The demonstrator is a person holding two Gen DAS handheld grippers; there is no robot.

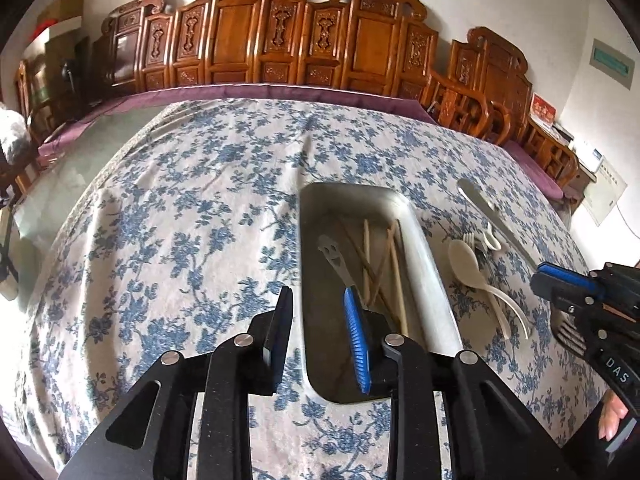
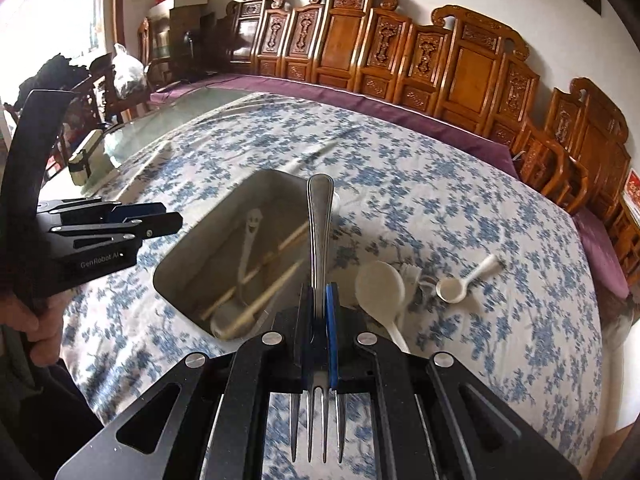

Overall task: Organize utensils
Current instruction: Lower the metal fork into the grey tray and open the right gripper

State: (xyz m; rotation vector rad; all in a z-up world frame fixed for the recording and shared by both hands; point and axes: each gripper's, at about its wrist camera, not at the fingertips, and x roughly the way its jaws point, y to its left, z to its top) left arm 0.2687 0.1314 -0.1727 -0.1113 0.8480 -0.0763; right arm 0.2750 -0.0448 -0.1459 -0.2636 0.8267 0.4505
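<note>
**Fork held over the tray edge**

The right gripper (image 2: 320,316) is clamped on a metal fork (image 2: 320,216), tines toward the camera, handle pointing out beside the metal tray (image 2: 176,280). The left gripper (image 1: 320,332) is seen partly open, with nothing between its jaws, above the tray's near end. Chopsticks (image 1: 394,264) and a slotted utensil (image 1: 334,258) lie in the tray. Two pale spoons (image 2: 380,284) rest on the floral cloth (image 1: 180,208) just beside it.
</note>
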